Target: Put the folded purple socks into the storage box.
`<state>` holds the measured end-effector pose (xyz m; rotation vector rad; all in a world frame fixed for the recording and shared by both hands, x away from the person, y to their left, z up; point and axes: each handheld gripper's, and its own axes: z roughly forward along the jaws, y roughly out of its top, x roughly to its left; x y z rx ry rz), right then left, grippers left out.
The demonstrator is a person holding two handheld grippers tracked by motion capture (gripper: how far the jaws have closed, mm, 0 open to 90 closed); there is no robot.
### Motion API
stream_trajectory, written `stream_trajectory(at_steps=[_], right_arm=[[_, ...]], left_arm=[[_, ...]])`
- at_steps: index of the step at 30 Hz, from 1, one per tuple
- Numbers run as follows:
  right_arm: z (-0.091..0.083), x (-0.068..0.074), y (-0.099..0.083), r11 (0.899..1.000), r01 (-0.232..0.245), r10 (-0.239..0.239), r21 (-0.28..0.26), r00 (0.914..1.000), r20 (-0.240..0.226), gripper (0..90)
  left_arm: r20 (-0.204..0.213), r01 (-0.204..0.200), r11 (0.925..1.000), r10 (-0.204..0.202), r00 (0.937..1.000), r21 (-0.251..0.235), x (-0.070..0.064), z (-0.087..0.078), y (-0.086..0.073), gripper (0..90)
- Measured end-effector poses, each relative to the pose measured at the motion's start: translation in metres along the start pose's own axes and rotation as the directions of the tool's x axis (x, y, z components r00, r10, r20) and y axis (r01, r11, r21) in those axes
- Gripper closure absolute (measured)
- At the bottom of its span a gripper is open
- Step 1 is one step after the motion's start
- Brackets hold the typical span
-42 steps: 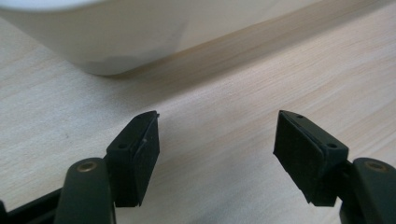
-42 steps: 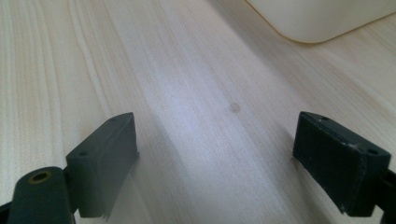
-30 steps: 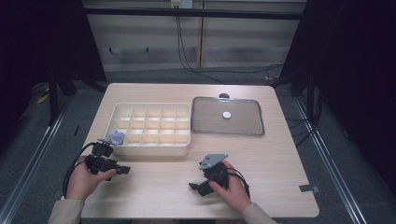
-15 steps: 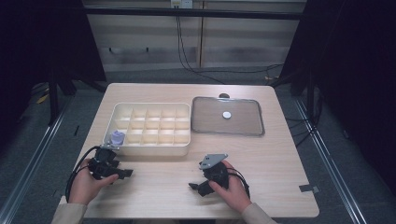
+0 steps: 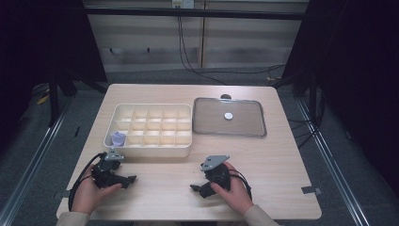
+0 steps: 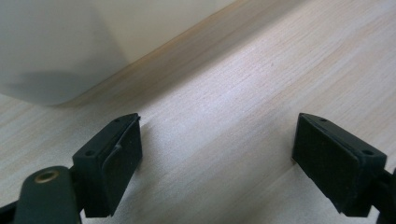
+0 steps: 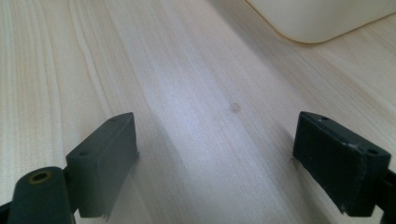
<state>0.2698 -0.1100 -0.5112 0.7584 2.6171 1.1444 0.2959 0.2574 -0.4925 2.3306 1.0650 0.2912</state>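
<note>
Cream divided box (image 5: 150, 129) on the desk (image 5: 282, 160) holds a purple cup (image 5: 117, 138) in its near-left compartment; grey tray (image 5: 202, 123) carries one white disc (image 5: 228, 115). Both tools, left (image 5: 128, 179) and right (image 5: 194, 188), rest released, empty.

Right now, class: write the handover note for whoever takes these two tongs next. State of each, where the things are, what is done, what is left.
Left tongs: open, empty, low over the table, just in front of the compartment box's near left corner.
Right tongs: open, empty, low over the table, before the box's near right corner.
Things: a small purple item lies in the box's near left compartment; a small white disc lies on the grey tray right of the box.
Done: purple item is in the box.
Left: probably the white disc, which nothing touches yet; the other compartments look empty.
</note>
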Motion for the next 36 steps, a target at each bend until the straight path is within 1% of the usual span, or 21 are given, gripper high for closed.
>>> stream_trajectory(at_steps=[2, 3, 5, 6, 8, 9, 12, 18, 20, 21, 22, 24, 28, 31, 32, 34, 36], right_arm=[[0.000, 0.000, 0.000, 1.000, 0.000, 0.000, 0.000, 1.0000, 0.000, 12.9], [0.000, 0.000, 0.000, 1.000, 0.000, 0.000, 0.000, 1.0000, 0.000, 12.9], [0.000, 0.000, 0.000, 1.000, 0.000, 0.000, 0.000, 1.0000, -0.001, 12.9], [0.000, 0.000, 0.000, 1.000, -0.002, 0.002, 0.002, 1.0000, -0.002, 12.9], [0.000, 0.000, 0.000, 1.000, 0.000, 0.000, 0.001, 1.0000, -0.002, 12.9], [0.000, 0.000, 0.000, 1.000, -0.002, 0.002, 0.001, 1.0000, -0.002, 12.9], [0.000, 0.000, 0.000, 1.000, 0.000, 0.000, 0.000, 1.0000, -0.001, 12.9], [0.000, 0.000, 0.000, 1.000, 0.002, -0.002, 0.000, 1.0000, -0.002, 12.9], [0.000, 0.000, 0.000, 1.000, 0.002, -0.002, 0.000, 1.0000, -0.002, 12.9], [0.000, 0.000, 0.000, 1.000, 0.002, -0.002, 0.000, 1.0000, -0.002, 12.9], [0.000, 0.000, 0.000, 1.000, 0.002, -0.002, 0.000, 1.0000, -0.002, 12.9], [0.000, 0.000, 0.000, 1.000, 0.002, -0.002, 0.000, 1.0000, -0.002, 12.9], [0.000, 0.000, 0.000, 1.000, 0.003, -0.003, 0.000, 1.0000, -0.002, 12.9], [0.000, 0.000, 0.000, 1.000, 0.003, -0.003, 0.000, 1.0000, -0.002, 12.9], [0.000, 0.000, 0.000, 1.000, 0.003, -0.003, 0.000, 1.0000, -0.002, 12.9], [0.000, 0.000, 0.000, 1.000, 0.003, -0.003, 0.001, 1.0000, -0.002, 12.9], [0.000, 0.000, 0.000, 1.000, 0.003, -0.003, 0.000, 1.0000, -0.002, 12.9]], left_arm=[[-0.007, 0.004, 1.0000, -0.004, 1.0000, -0.004, -0.001, 0.000, -0.001, 14.6], [-0.004, 0.003, 1.0000, -0.003, 1.0000, -0.007, -0.001, 0.000, -0.002, 14.3], [-0.008, -0.006, 0.9998, 0.006, 0.9999, -0.018, -0.001, 0.001, -0.003, 12.6], [-0.001, -0.015, 0.9996, 0.015, 0.9999, -0.023, -0.001, 0.001, -0.003, 11.1], [-0.003, -0.022, 0.9993, 0.022, 0.9998, -0.030, -0.001, 0.002, -0.004, 9.3], [0.002, -0.017, 0.9991, 0.017, 0.9998, -0.040, -0.002, 0.002, -0.005, 8.7], [0.005, -0.020, 0.9981, 0.020, 0.9998, -0.059, -0.002, 0.004, -0.007, 6.6], [0.002, -0.030, 0.9957, 0.031, 0.9995, -0.087, -0.002, 0.005, -0.010, 3.7], [0.002, -0.025, 0.9951, 0.026, 0.9997, -0.095, -0.003, 0.006, -0.011, 1.9], [0.000, -0.034, 0.9940, 0.034, 0.9994, -0.104, -0.003, 0.008, -0.011, 0.4], [-0.001, -0.034, 0.9938, 0.034, 0.9994, -0.106, -0.003, 0.008, -0.011, 0.0], [0.004, -0.033, 0.9934, 0.034, 0.9994, -0.110, -0.003, 0.008, -0.012, 0.0], [0.008, -0.028, 0.9903, 0.029, 0.9995, -0.136, -0.003, 0.008, -0.015, 0.0], [0.010, -0.030, 0.9883, 0.032, 0.9994, -0.150, -0.003, 0.009, -0.015, 0.0], [0.009, -0.038, 0.9876, 0.039, 0.9992, -0.152, -0.002, 0.009, -0.016, 0.0], [0.012, -0.036, 0.9857, 0.038, 0.9992, -0.165, -0.002, 0.009, -0.017, 0.0], [0.013, -0.036, 0.9856, 0.039, 0.9992, -0.165, -0.002, 0.009, -0.017, 0.0]])
